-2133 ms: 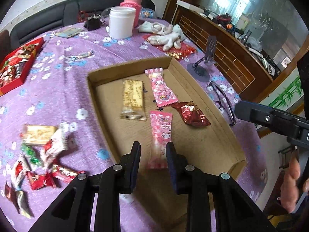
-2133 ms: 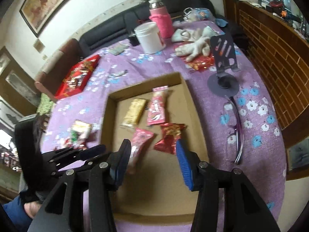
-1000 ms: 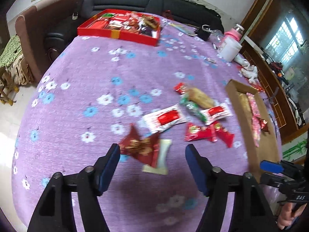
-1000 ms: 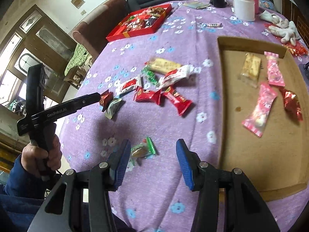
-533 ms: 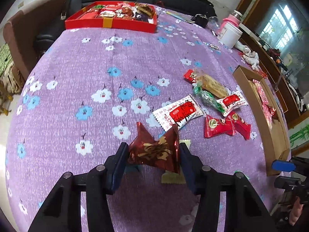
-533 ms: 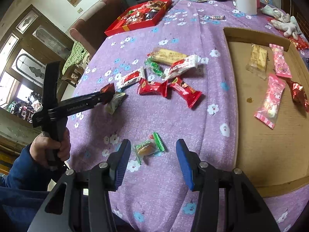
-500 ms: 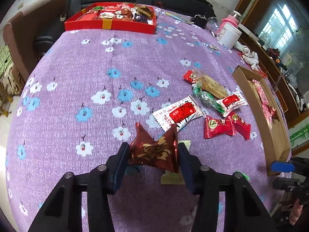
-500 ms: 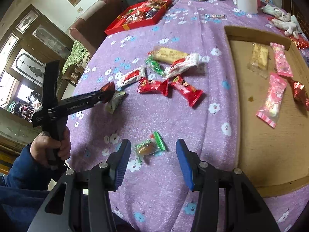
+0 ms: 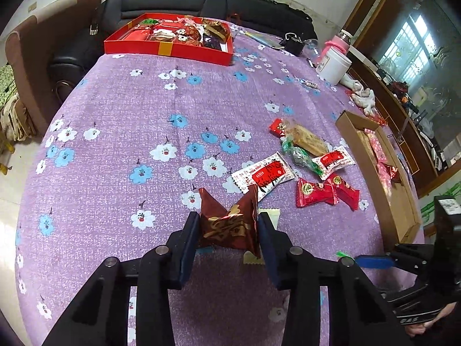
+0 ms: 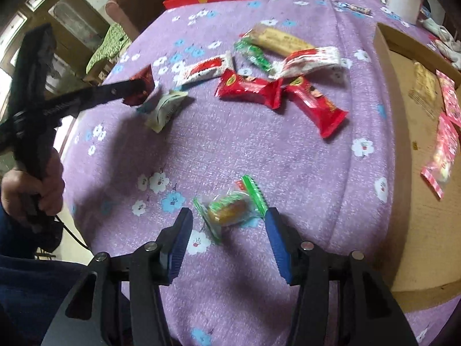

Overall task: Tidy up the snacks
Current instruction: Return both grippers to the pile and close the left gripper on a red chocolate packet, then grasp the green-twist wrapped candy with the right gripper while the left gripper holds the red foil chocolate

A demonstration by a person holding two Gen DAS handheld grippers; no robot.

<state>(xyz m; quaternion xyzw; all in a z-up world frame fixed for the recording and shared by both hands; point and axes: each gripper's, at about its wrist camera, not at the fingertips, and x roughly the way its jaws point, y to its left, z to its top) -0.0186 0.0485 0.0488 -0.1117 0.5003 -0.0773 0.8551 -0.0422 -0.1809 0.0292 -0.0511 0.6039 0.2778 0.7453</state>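
My left gripper (image 9: 229,230) is shut on a dark red foil snack (image 9: 230,222) just above the purple flowered tablecloth. It also shows in the right wrist view (image 10: 138,88), with the dark red snack (image 10: 144,82) in its tips above a pale green packet (image 10: 164,109). My right gripper (image 10: 227,222) is open, its fingers on either side of a green-wrapped snack (image 10: 230,207) lying on the cloth. Several loose snacks (image 9: 311,167) lie between the grippers and the cardboard tray (image 9: 383,173), which holds a few snacks.
A red box of snacks (image 9: 173,39) stands at the far edge of the table. A white jar (image 9: 332,65), a pink bottle (image 9: 340,41) and white gloves (image 9: 363,98) are at the far right. A black sofa runs behind the table.
My left gripper closed on the dark red foil snack and lifted it slightly. My right gripper came down over the green-wrapped snack, which now lies between its fingers.
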